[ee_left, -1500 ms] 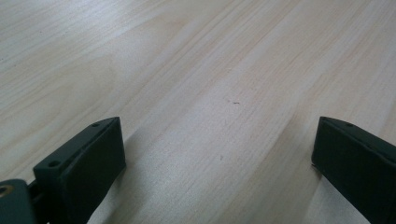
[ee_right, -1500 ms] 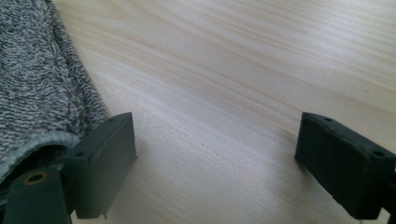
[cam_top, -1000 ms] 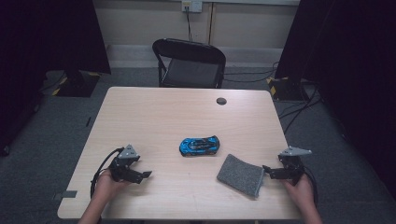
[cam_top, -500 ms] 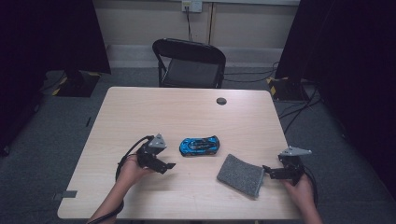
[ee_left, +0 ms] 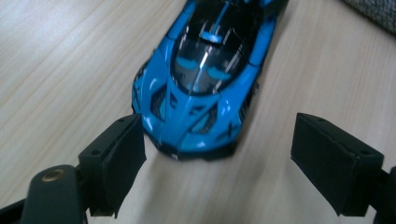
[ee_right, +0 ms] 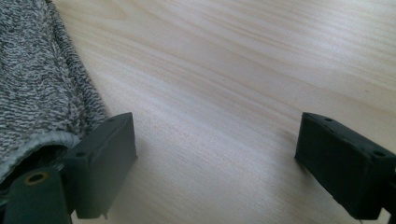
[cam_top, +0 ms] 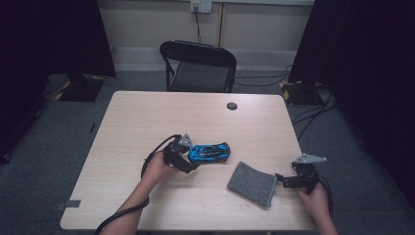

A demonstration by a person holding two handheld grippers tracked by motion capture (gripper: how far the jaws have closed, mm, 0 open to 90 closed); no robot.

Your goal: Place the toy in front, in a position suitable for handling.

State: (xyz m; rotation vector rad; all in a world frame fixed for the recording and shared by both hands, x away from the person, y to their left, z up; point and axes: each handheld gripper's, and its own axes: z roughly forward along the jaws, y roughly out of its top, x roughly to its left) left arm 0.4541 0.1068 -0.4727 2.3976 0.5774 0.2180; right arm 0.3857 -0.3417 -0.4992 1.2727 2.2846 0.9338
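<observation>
Blk chair, grey carpet

Toy car's rear cut off at top edge, grey cloth cropped left

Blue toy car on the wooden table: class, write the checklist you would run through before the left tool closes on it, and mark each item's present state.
1. Left tool jaws open: ok.
2. Glossy blue toy car lined up between the jaws: ok, though its nose is only at the tips.
3. Car deep enough for a firm grip: not ok.
4. Car flat on the light wooden table: ok.
5. Grey woven cloth apart from the car: ok.
6. Right tool open beside the cloth's edge: ok.
</observation>
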